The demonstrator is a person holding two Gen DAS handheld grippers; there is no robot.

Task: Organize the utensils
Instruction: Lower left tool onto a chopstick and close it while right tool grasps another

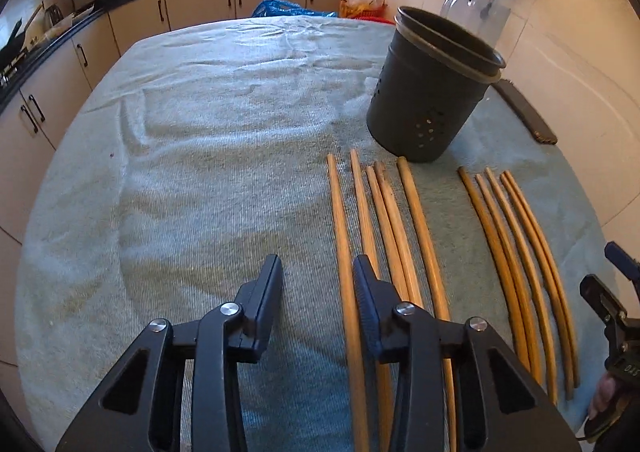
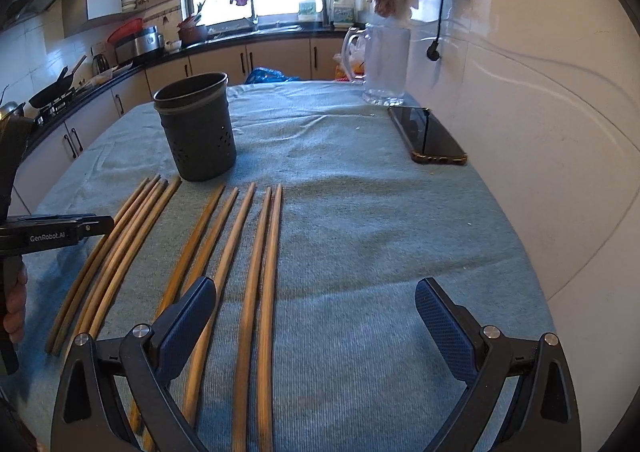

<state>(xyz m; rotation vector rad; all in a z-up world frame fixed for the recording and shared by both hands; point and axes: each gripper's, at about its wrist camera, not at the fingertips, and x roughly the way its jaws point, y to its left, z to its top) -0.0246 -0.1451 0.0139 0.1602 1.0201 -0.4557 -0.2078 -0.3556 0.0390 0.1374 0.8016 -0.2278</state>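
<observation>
Several wooden chopsticks lie in two loose groups on a blue-grey towel. In the left wrist view one group [image 1: 384,219] lies ahead of my left gripper [image 1: 318,272], the other [image 1: 520,252] to the right. A dark perforated utensil holder [image 1: 428,91] stands upright just behind them. My left gripper is open and empty, its right finger over the nearest chopsticks. In the right wrist view the groups [image 2: 120,248] [image 2: 248,252] lie left of centre, the holder [image 2: 198,127] behind. My right gripper [image 2: 316,304] is wide open and empty above the towel.
A phone [image 2: 432,135] lies by the right wall, with a glass pitcher [image 2: 380,63] behind it. A white tiled wall [image 2: 540,131] borders the table on the right. Kitchen counters and cabinets [image 1: 200,7] run behind and to the left.
</observation>
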